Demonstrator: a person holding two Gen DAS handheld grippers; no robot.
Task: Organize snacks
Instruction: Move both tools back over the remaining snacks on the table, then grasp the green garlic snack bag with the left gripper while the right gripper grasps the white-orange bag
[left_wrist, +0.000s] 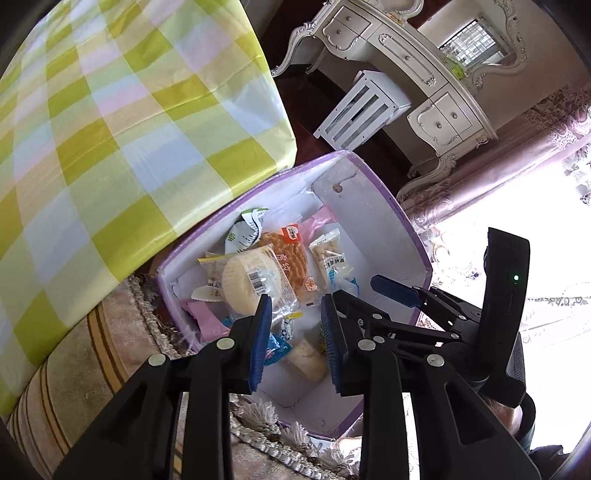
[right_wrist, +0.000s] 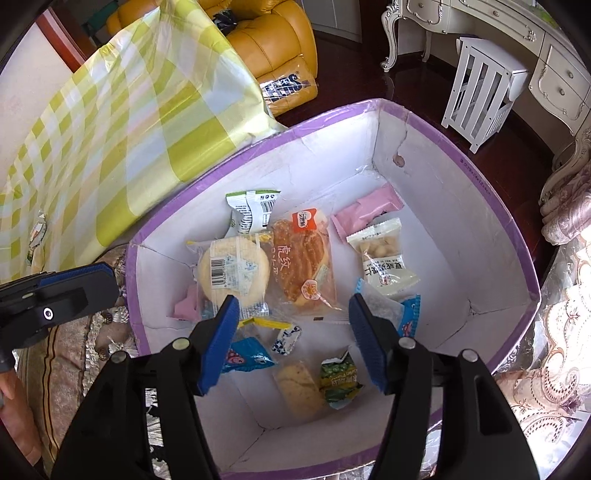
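I hold a claw in each hand, both pointing steeply down into a purple-rimmed box (right_wrist: 491, 206) with white inner walls.

My right claw (right_wrist: 291, 339) hangs over the middle of the box with its blue pads set wide apart and nothing between them. Straight ahead of it lie a clear-wrapped striped bread (right_wrist: 301, 258) and, just to that bread's left and overlapping it, a round pale cake (right_wrist: 232, 271) in a clear wrapper with a barcode. Beyond these sits a green and white packet (right_wrist: 251, 212). Ahead and to the right are a pink packet (right_wrist: 369, 208) and a clear bag of nuts (right_wrist: 382, 254). Close under the claw lie a small blue packet (right_wrist: 245, 356), a pale roll (right_wrist: 299, 387) and a green wrapper (right_wrist: 338, 382).

My left claw (left_wrist: 295, 339) hovers over the near left part of the box (left_wrist: 391, 210). Its pads stand a small way apart and grip nothing; the round pale cake (left_wrist: 251, 278) lies just beyond its left pad.

A yellow and green checked cloth (right_wrist: 122, 122) covers the table to the left of the box. Beyond the box stand a white slatted stool (right_wrist: 480, 99) and an ornate white dresser (left_wrist: 402, 59).
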